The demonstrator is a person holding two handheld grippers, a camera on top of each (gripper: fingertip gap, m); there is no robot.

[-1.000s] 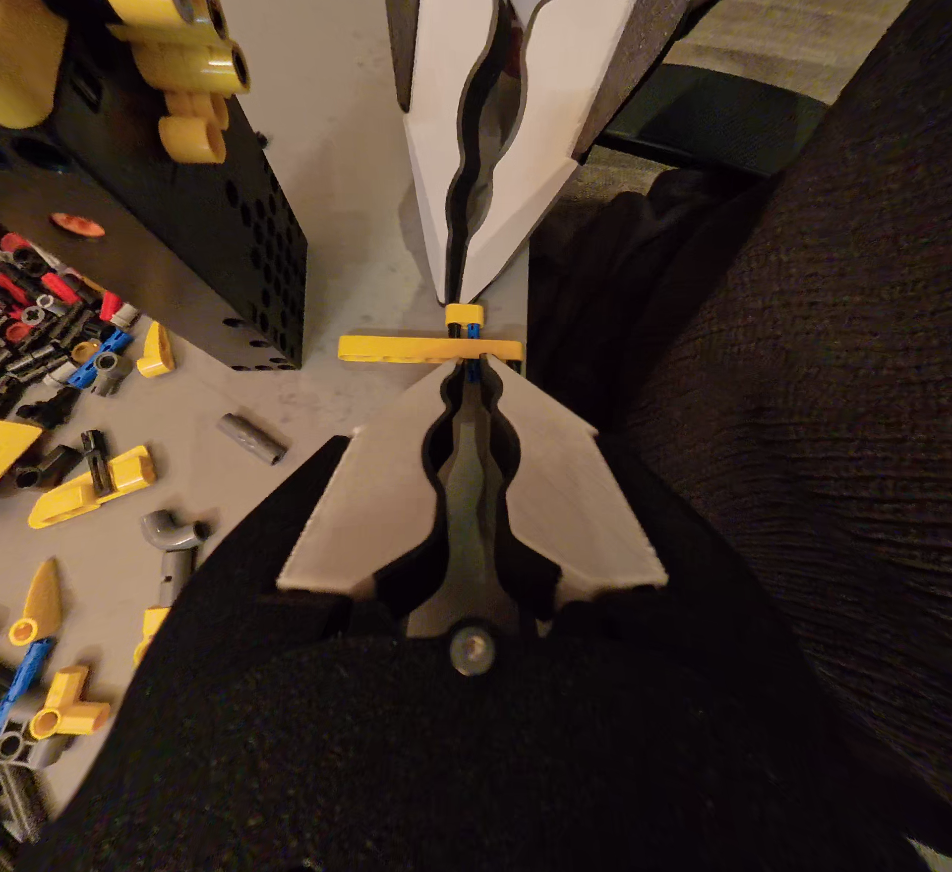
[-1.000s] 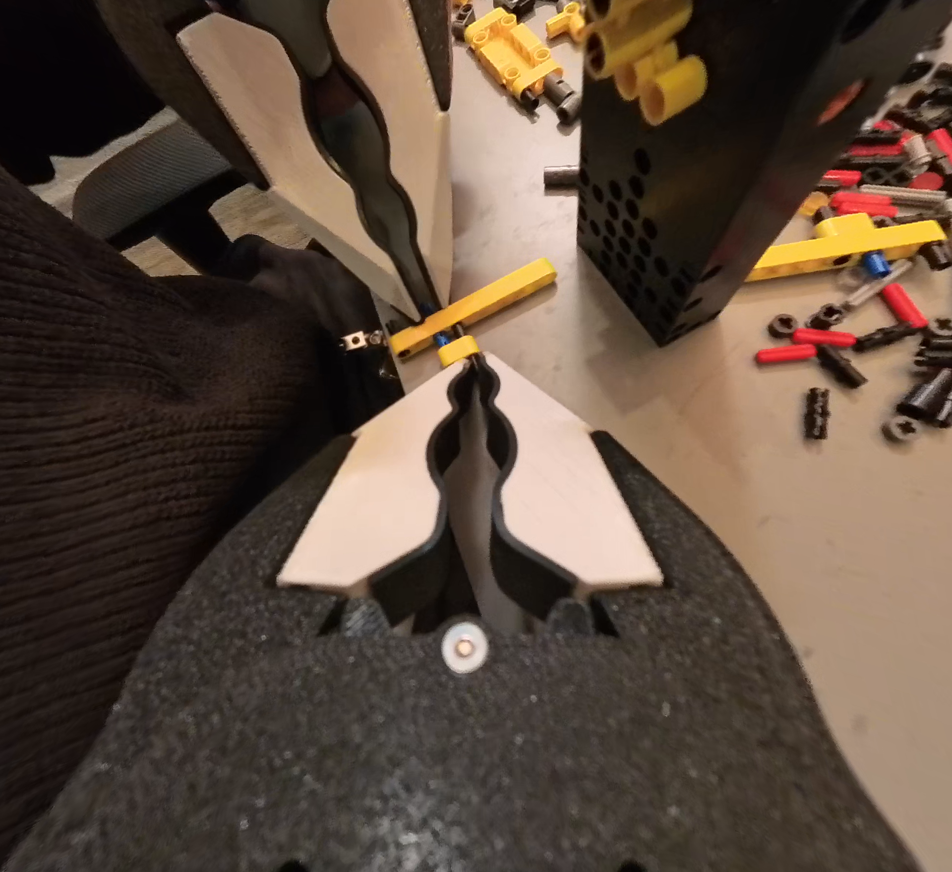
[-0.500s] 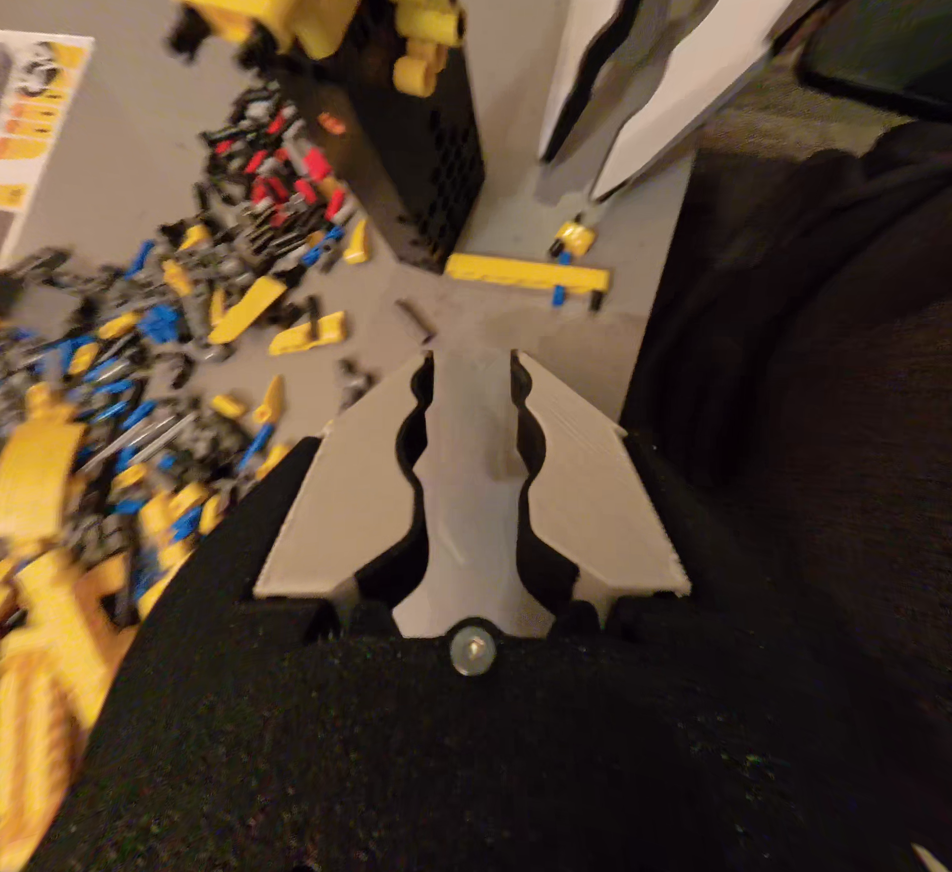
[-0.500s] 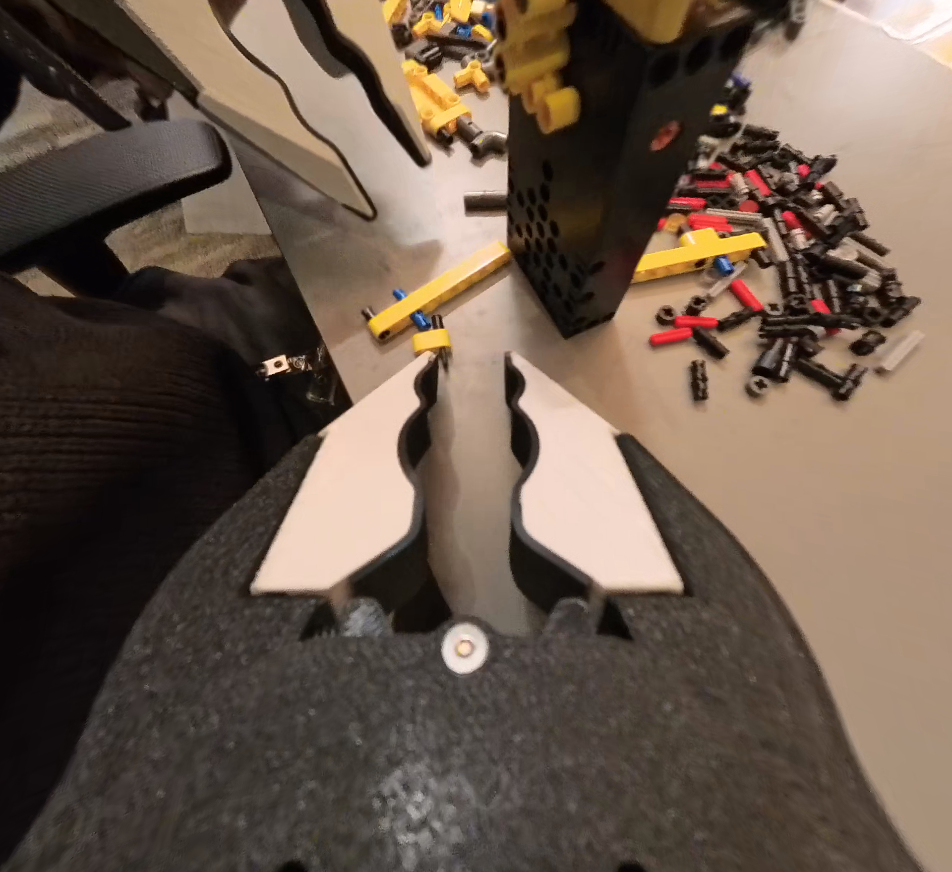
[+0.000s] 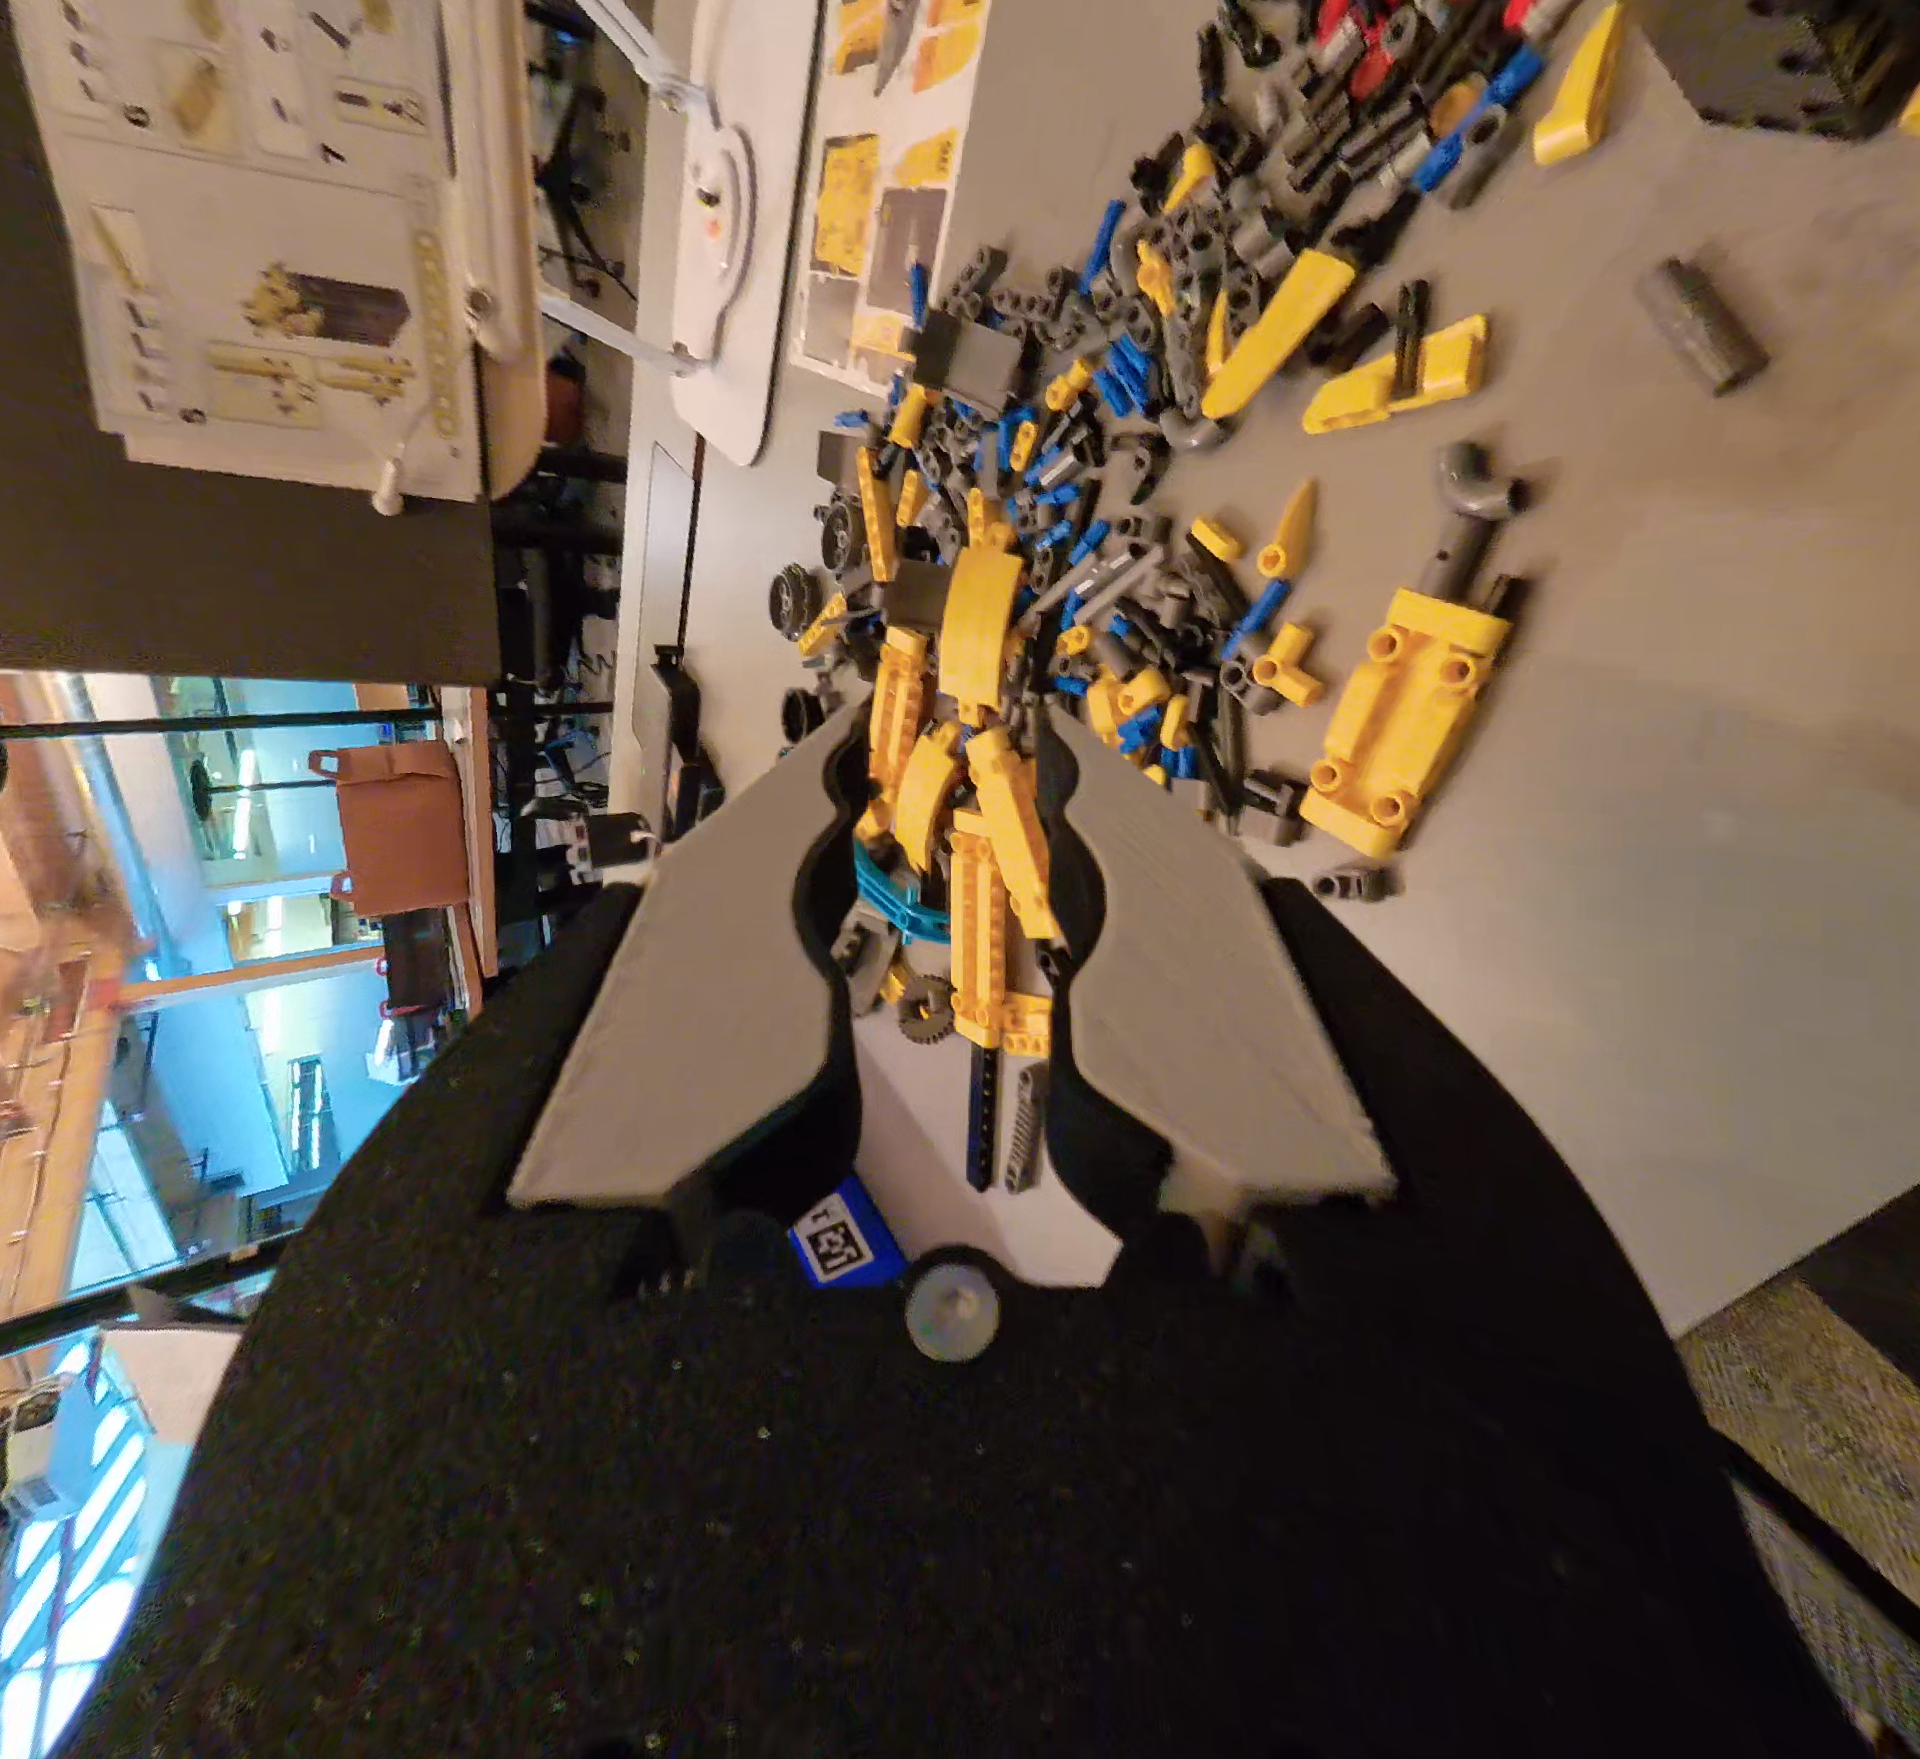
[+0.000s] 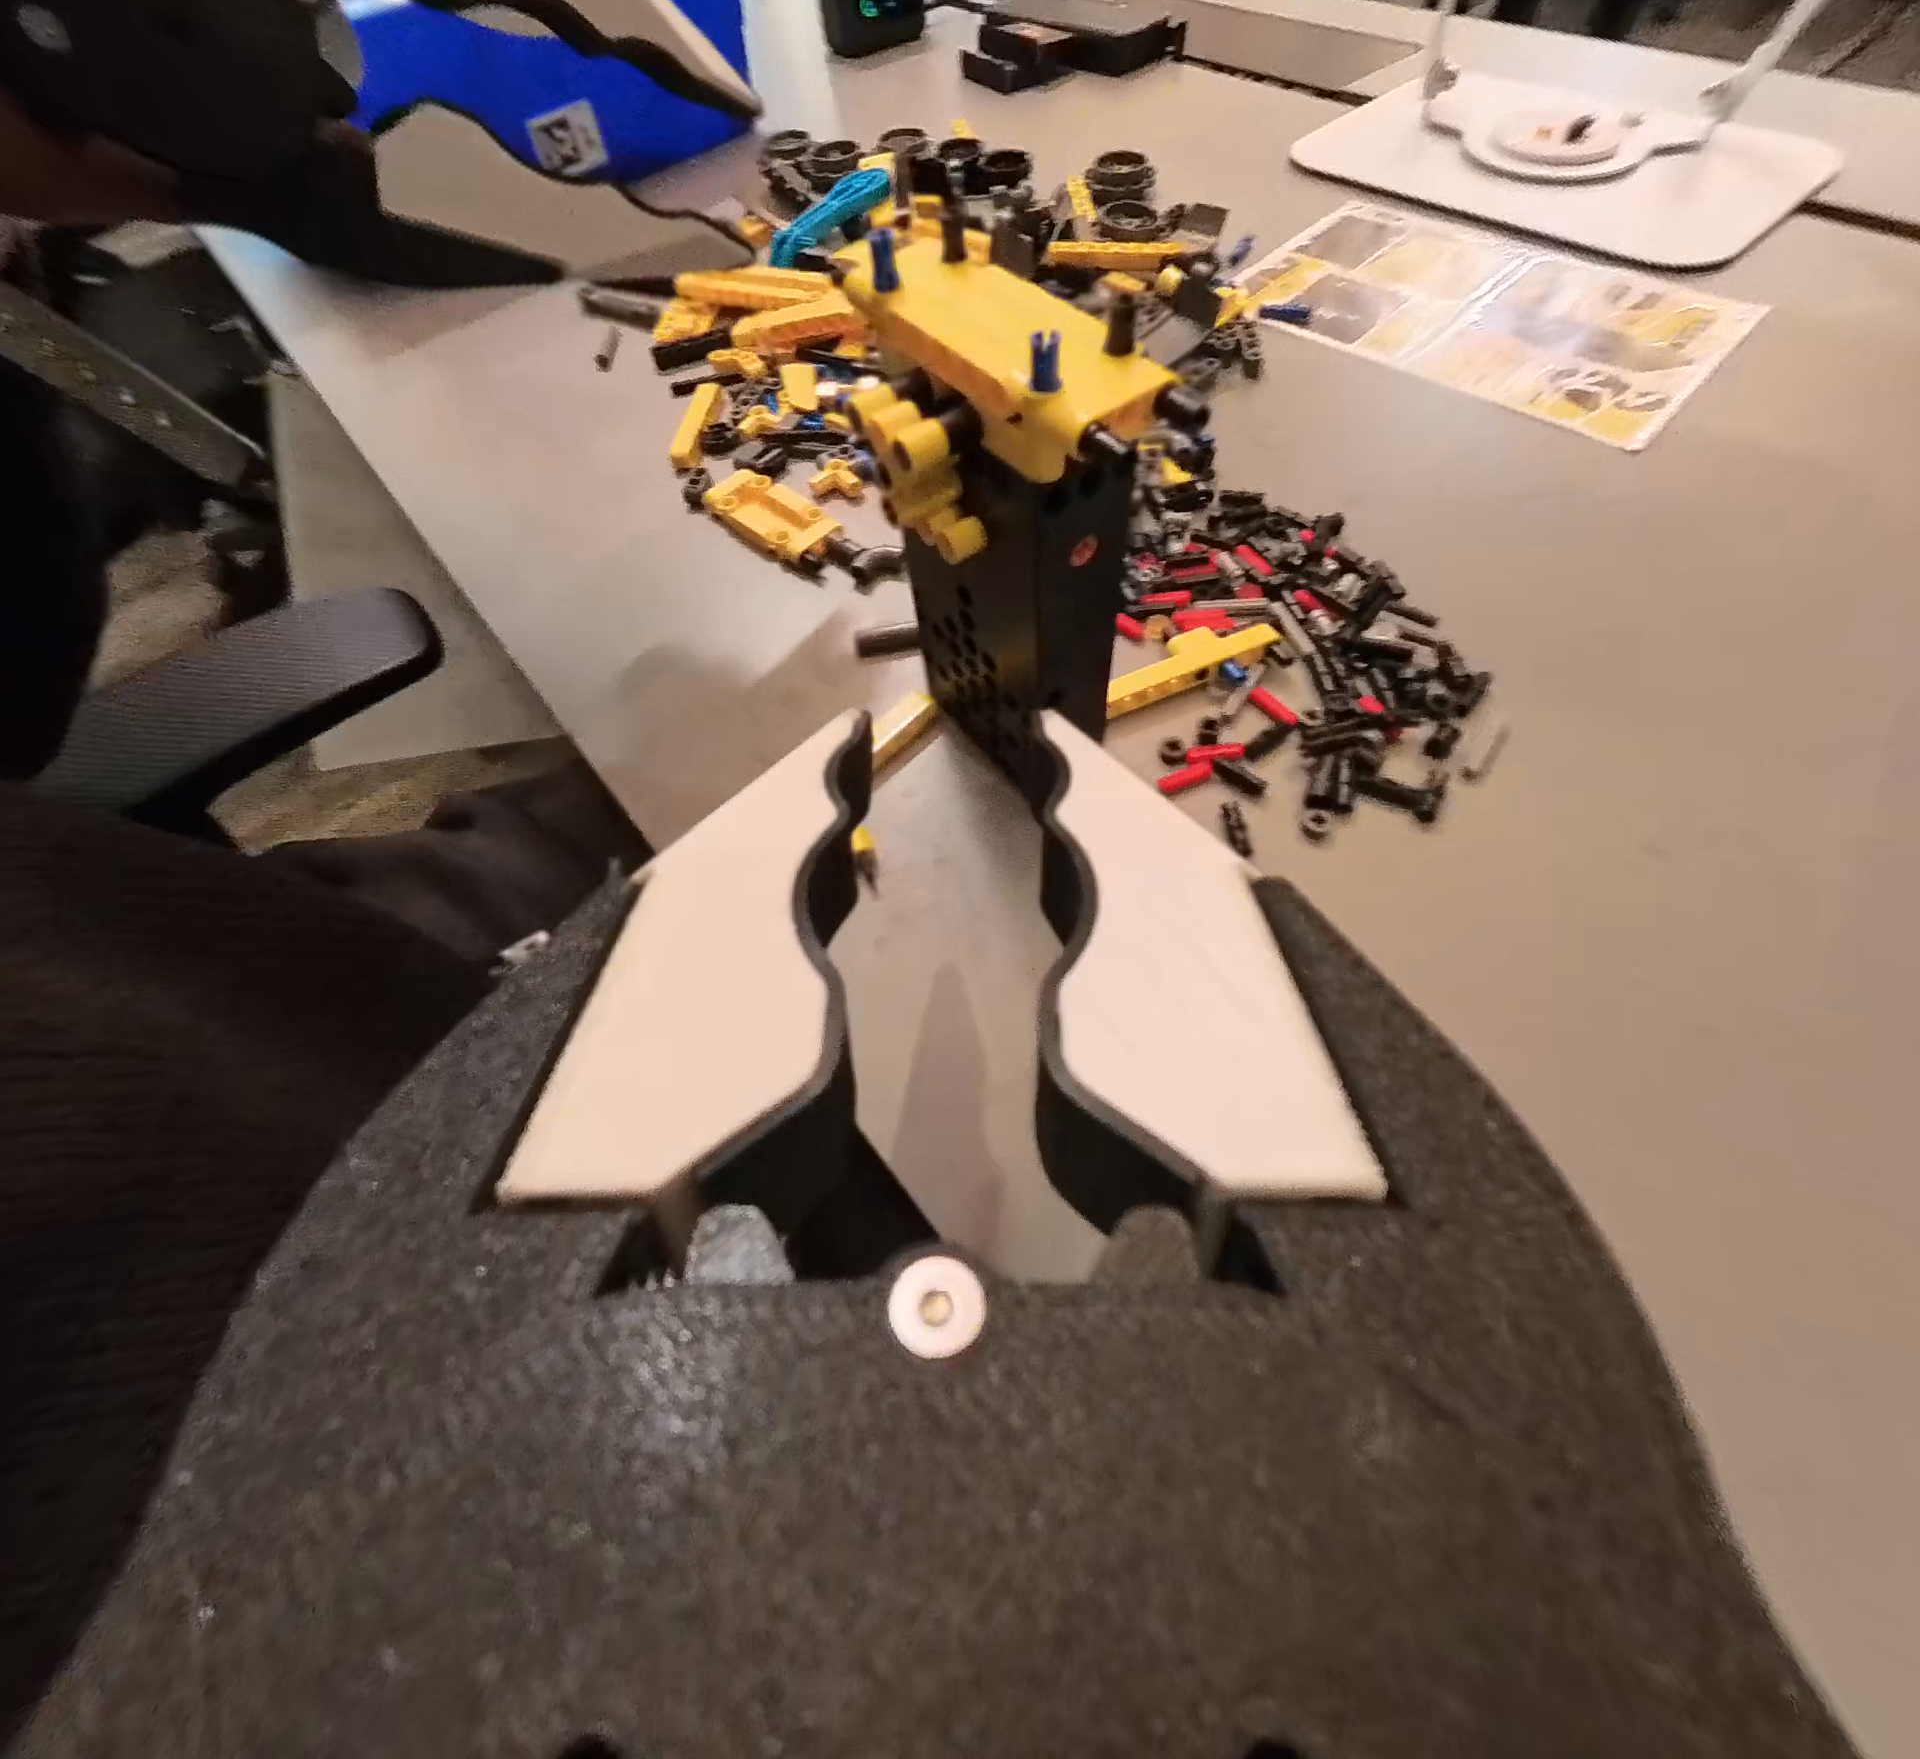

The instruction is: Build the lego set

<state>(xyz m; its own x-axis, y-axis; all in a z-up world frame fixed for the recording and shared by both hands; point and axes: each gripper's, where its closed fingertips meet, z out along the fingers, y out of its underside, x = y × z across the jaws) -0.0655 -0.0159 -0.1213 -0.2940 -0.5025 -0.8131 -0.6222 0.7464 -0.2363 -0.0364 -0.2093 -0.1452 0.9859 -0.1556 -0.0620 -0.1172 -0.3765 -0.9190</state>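
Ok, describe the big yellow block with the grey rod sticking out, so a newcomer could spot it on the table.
Start from the grey table in the left wrist view and find the dense pile of yellow beams framed by the open left gripper. Just right of that pile lies the yellow block. It is far bulkier than its neighbours, with round holes in its face and a grey rod ending in an elbow.

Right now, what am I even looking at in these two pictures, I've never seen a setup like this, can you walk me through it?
A person holds two hand tools, each with two pale fingers and a camera looking along them. One picture comes from the left gripper, tipped sideways, the other from the right gripper. Both are open and hold nothing. A grey table carries loose building pieces, yellow, blue, black and red. A half-built model, black with a yellow top, stands before the right gripper. A sheet of printed pictures and a blue bin lie farther back.
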